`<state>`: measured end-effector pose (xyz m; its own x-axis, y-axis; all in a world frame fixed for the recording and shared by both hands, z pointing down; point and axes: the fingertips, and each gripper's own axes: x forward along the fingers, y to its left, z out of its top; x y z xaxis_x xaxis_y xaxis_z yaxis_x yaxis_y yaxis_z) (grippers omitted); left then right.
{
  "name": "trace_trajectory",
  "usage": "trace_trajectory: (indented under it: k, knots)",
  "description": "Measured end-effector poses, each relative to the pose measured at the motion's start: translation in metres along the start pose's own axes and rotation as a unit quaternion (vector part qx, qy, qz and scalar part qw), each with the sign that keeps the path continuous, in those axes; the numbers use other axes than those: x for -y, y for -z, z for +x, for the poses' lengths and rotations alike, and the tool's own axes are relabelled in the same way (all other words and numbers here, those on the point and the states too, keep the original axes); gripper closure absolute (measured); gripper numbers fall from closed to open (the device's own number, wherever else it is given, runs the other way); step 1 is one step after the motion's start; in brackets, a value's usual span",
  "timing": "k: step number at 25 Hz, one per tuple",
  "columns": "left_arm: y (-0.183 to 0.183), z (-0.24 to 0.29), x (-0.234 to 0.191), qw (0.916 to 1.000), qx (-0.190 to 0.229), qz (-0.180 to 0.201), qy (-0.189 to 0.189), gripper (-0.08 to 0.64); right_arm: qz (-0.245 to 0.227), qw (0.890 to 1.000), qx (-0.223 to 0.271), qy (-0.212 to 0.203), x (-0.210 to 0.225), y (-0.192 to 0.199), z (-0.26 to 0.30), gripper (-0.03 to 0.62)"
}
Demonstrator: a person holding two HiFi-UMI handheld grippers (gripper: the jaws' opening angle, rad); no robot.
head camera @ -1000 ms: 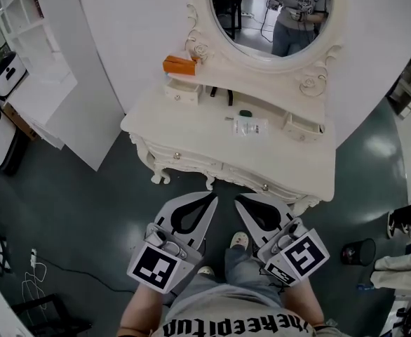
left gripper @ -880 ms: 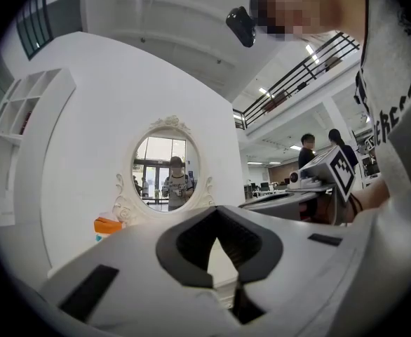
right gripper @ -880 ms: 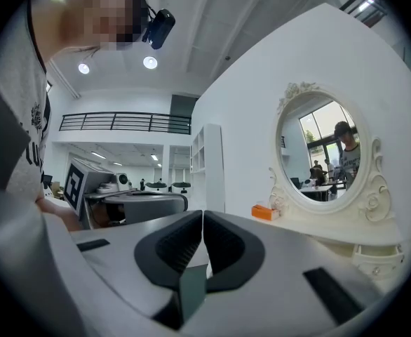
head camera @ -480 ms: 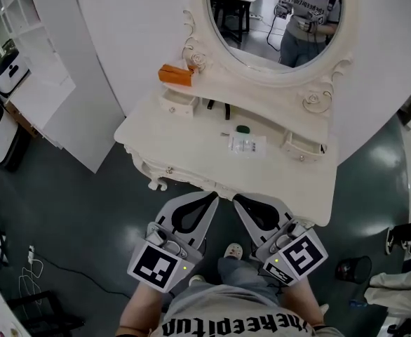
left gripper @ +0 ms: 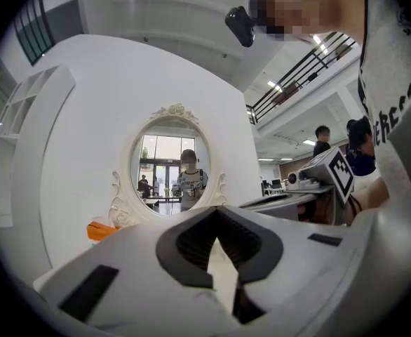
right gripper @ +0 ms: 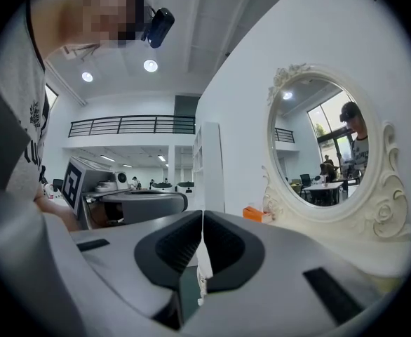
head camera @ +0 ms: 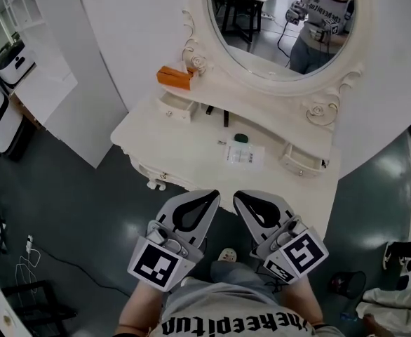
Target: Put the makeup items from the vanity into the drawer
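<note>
Makeup items on the vanity top, both your grippers closed on nothing in front of it.

The clear packet (head camera: 242, 154) lies on the white vanity (head camera: 184, 142) below the oval mirror (head camera: 283, 20). A small green item (head camera: 241, 138) sits just beside it on the mirror's side, and a dark stick (head camera: 226, 116) lies nearer the mirror still. An orange box (head camera: 174, 76) sits at the mirror's lower left, above a small drawer (head camera: 172, 105). Your left gripper (head camera: 214, 196) and right gripper (head camera: 238, 197) are side by side, well short of the mirror, each with its jaws pressed together.

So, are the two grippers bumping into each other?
Apart. The head view shows a dark strip of floor between the left gripper and the right gripper, from the tips down.
</note>
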<state>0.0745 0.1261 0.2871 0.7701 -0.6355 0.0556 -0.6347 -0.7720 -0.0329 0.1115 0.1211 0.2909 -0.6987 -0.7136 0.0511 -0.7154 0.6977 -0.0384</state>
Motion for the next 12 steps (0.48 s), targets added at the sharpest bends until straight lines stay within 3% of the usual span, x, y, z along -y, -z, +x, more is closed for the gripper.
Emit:
trace_trajectory:
  k: [12]
  knots:
    - [-0.004, 0.048, 0.001, 0.9995, -0.001, 0.008, -0.031, 0.529, 0.001, 1.000, 0.006, -0.027, 0.051, -0.002, -0.003, 0.565]
